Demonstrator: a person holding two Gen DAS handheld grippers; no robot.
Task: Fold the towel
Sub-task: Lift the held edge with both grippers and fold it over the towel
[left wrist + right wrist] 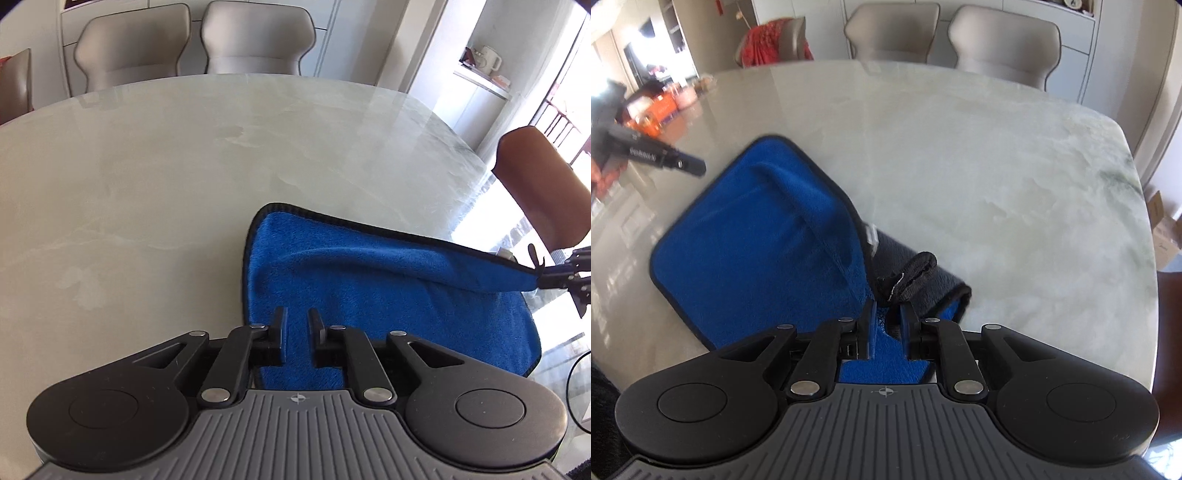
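A blue towel (369, 295) with a black hem lies on the pale marble table (147, 166). My left gripper (298, 321) hangs just over its near left part, open by a narrow gap with nothing pinched. At the right edge of that view, my right gripper (543, 276) holds the towel's corner lifted off the table. In the right wrist view, the right gripper (888, 319) is shut on that corner of the towel (738, 251), beside a black hanging loop (908, 277). The towel's dark grey underside (923, 251) shows there. The left gripper (698, 168) hovers over the far left corner.
Two grey chairs (133, 44) (255, 37) stand behind the table's far edge. A brown chair back (535, 184) rises at the right. Orange items (661, 107) sit at the table's (960, 166) far left end, and a cardboard box (1163, 229) is on the floor at the right.
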